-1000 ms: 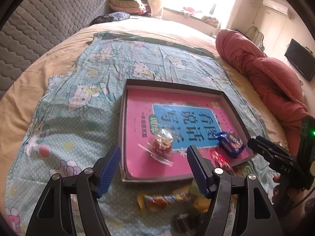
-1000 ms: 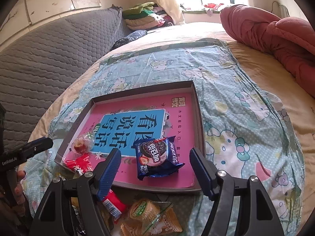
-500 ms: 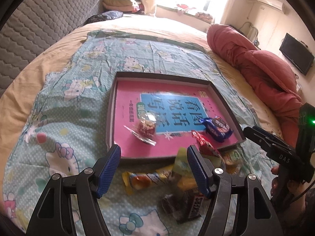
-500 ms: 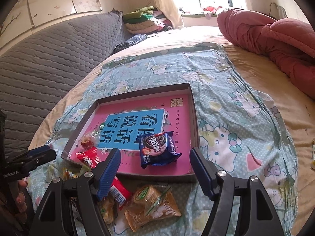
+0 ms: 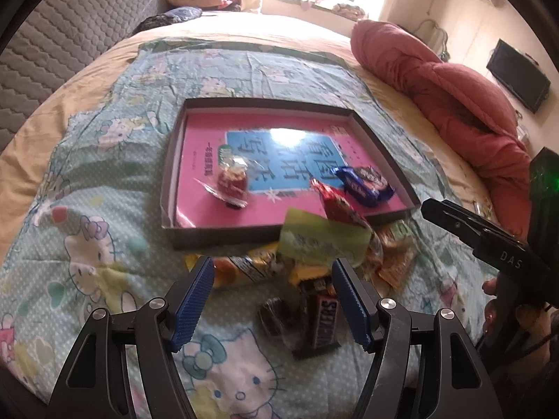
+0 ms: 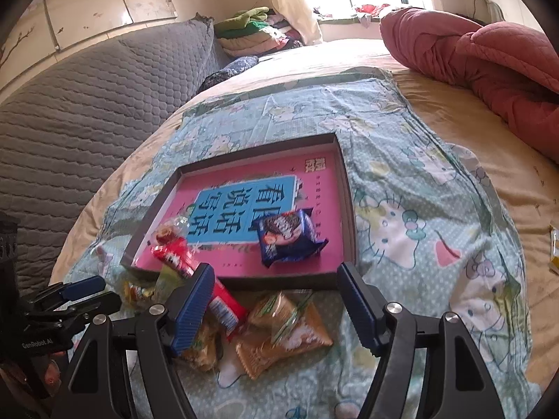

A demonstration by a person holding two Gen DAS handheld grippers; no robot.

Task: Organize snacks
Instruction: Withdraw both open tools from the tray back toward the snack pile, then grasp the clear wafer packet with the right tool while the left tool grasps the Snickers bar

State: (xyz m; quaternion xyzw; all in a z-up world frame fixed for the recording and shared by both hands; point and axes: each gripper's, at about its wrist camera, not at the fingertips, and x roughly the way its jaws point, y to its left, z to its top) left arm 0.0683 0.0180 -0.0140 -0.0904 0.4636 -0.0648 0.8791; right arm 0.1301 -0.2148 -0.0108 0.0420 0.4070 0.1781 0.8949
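Note:
A shallow grey box (image 5: 265, 241) (image 6: 344, 206) with a pink book inside lies on the Hello Kitty sheet. In it are a blue Oreo pack (image 5: 365, 183) (image 6: 288, 237) and a clear-wrapped red candy (image 5: 232, 181) (image 6: 164, 234). A red wrapper (image 5: 339, 206) (image 6: 181, 255) leans over the box's near edge. In front of the box lies a pile of snacks: a green packet (image 5: 314, 241), a Snickers bar (image 5: 323, 317), an orange packet (image 5: 237, 269), tan biscuit packs (image 6: 283, 328). My left gripper (image 5: 270, 300) is open above the pile. My right gripper (image 6: 276, 307) is open above the biscuit packs.
A red quilt (image 5: 454, 87) (image 6: 489, 63) is bundled at the bed's right side. A grey quilted headboard (image 6: 87, 111) runs along the left. Folded clothes (image 6: 255, 31) are stacked by the window. A yellow packet (image 6: 553, 251) lies at the far right on the beige sheet.
Both grippers have pulled back toward the near side of the box, so the snack pile in front of it has come into view. Both stay open and empty.

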